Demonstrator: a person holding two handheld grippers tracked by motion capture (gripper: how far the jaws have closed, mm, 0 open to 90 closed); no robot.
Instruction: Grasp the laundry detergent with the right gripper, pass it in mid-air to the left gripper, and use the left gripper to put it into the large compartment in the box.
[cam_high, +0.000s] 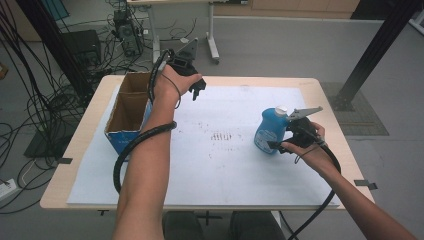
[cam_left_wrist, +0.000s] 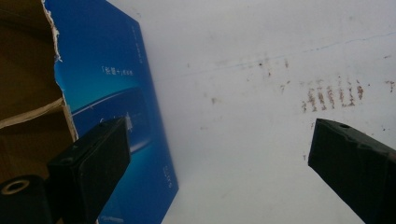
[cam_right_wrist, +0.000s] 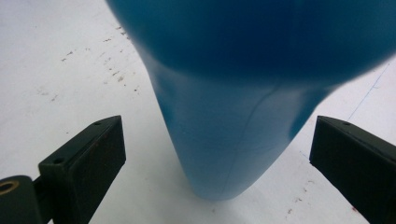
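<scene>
A blue bottle (cam_high: 270, 131) with a white cap stands upright on the right part of the white sheet (cam_high: 230, 165). My right gripper (cam_high: 276, 146) is open beside its base. In the right gripper view the bottle (cam_right_wrist: 224, 140) stands between the two spread jaws, with a gap on each side. An open cardboard box (cam_high: 129, 111) with blue printed sides sits at the table's left. My left gripper (cam_high: 197, 90) hangs open above the sheet, just right of the box's far corner. In the left gripper view the box's blue side (cam_left_wrist: 121, 107) lies behind the left jaw of the left gripper (cam_left_wrist: 217, 161), which holds nothing.
Brown stains (cam_high: 222, 136) mark the middle of the sheet. The wooden table edge (cam_high: 75, 150) shows around the sheet. Cables and a computer case (cam_high: 125, 35) lie on the floor beyond the far left. A black post (cam_high: 370, 55) rises at the far right.
</scene>
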